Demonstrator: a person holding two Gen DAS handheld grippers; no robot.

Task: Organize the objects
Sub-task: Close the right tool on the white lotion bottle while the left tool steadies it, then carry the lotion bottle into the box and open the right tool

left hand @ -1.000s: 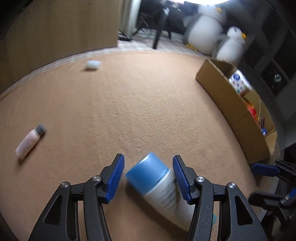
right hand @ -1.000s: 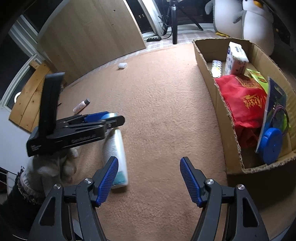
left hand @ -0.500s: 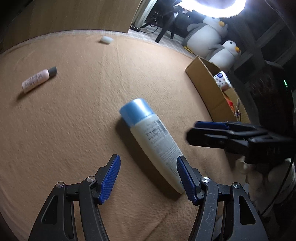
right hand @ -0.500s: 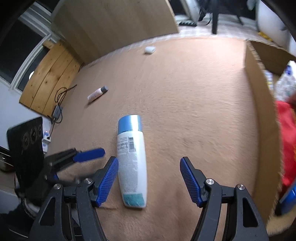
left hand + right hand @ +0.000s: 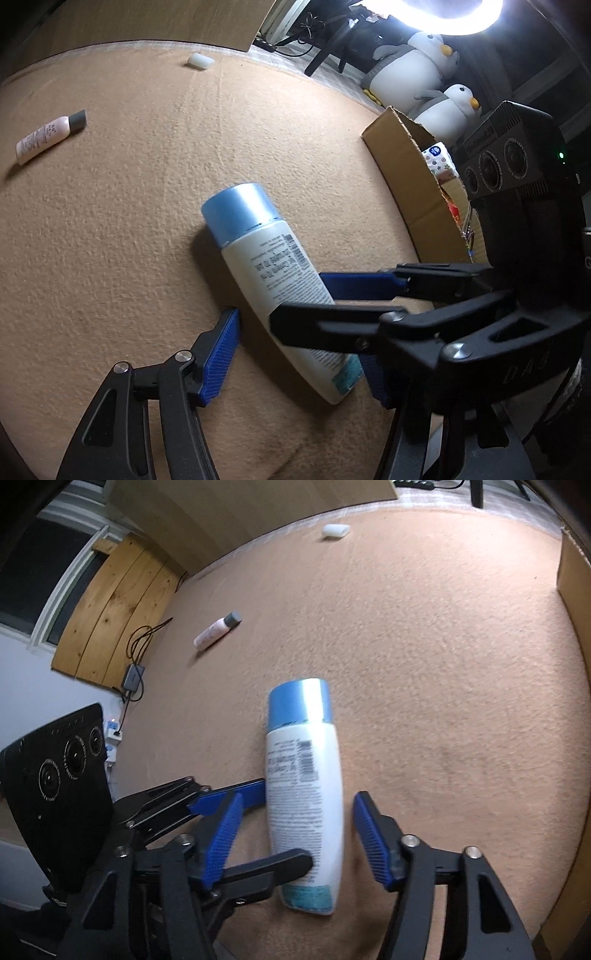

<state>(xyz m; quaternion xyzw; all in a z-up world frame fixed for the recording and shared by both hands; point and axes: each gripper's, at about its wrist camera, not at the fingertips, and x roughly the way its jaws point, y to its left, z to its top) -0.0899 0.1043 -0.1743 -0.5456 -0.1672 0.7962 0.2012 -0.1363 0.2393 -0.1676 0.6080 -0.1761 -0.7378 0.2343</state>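
Observation:
A white bottle with a blue cap [image 5: 266, 273] lies flat on the tan carpet; it also shows in the right wrist view [image 5: 303, 775]. My right gripper [image 5: 299, 834] is open with its fingers on either side of the bottle's lower body. My left gripper [image 5: 299, 354] is open too, around the bottle's base end from the other side; its right finger is hidden behind the right gripper. A small pink bottle with a grey cap [image 5: 48, 136] lies far left, also in the right wrist view [image 5: 217, 635]. A small white object [image 5: 199, 61] lies at the carpet's far edge.
An open cardboard box [image 5: 410, 173] holding several items stands at the right; its wall [image 5: 572, 590] shows in the right wrist view. Two plush penguins [image 5: 424, 70] sit behind it. A wooden panel [image 5: 110, 605] and cables lie at the left.
The left gripper let go of the bottle and drew back. The right gripper swung left and closed in, so its fingers now straddle the bottle's body.

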